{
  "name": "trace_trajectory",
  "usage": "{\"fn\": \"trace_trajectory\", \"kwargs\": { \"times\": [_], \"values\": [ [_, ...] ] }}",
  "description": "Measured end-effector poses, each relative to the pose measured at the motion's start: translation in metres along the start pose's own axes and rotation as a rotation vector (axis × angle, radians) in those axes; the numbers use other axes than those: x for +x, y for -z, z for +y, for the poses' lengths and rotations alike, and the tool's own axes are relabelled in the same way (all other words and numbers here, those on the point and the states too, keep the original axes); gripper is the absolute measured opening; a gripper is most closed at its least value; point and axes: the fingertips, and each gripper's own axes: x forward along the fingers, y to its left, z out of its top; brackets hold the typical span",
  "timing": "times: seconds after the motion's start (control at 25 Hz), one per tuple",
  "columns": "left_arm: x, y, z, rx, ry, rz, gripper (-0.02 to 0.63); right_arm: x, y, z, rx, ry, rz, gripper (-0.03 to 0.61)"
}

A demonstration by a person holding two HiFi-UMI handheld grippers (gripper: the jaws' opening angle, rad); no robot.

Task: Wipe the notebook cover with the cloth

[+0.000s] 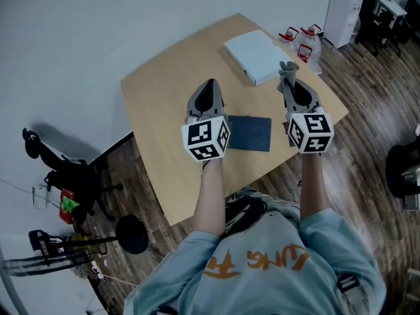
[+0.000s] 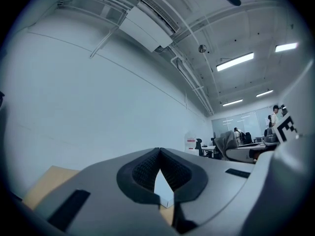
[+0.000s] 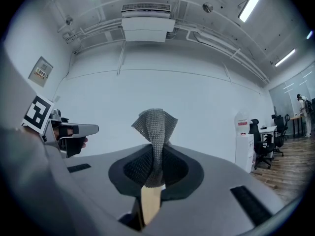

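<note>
Right gripper pinches cloth, plain in its view; left gripper closed, empty.

A white wall bounds the room. The floor is dark wood plank. A tan table stands near the wall, with a white cabinet beyond it. The ceiling carries an air-conditioning unit, pipes and strip lights. Black office chairs stand farther off.
</note>
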Motion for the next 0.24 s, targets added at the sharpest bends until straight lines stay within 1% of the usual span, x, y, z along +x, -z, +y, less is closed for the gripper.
{"fn": "trace_trajectory", "kwargs": {
  "times": [0.12,0.24],
  "values": [
    [0.002,0.008,0.003,-0.047,-0.012,0.017,0.017,-0.002,0.001,0.001,-0.005,-0.002,-0.003,0.028],
    [0.004,0.014,0.005,-0.054,-0.017,0.038,0.017,-0.002,0.004,0.003,-0.005,-0.005,-0.004,0.028]
  ]
}}
